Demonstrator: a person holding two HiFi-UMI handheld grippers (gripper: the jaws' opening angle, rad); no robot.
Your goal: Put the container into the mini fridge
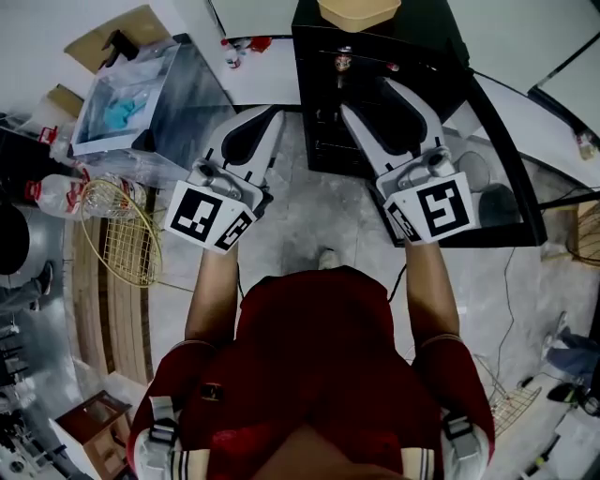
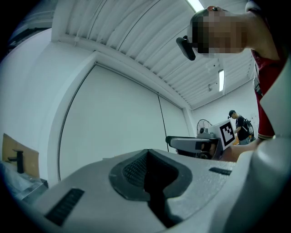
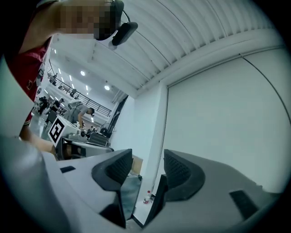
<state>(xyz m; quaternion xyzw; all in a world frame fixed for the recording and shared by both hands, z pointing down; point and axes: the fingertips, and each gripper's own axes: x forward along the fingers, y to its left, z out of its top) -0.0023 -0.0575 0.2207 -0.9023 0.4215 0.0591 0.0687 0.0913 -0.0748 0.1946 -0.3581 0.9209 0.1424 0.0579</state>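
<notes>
The black mini fridge [image 1: 323,112] stands ahead of me with its door [image 1: 511,178] swung open to the right. On its top sits a tan container [image 1: 356,11], cut off by the frame's edge. My left gripper [image 1: 267,117] hangs just left of the fridge front. In the left gripper view my left gripper [image 2: 148,170] has its pads together and holds nothing. My right gripper [image 1: 372,96] is raised in front of the open fridge. Seen in its own view, my right gripper [image 3: 148,170] is open, with a clear gap and nothing between the pads.
A clear plastic bin [image 1: 141,94] with something blue inside stands to the left of the fridge. Below it lie a wire basket [image 1: 117,230] and a plastic bottle [image 1: 56,192]. Another wire basket [image 1: 511,403] rests at the lower right. Other people work in the background [image 3: 82,113].
</notes>
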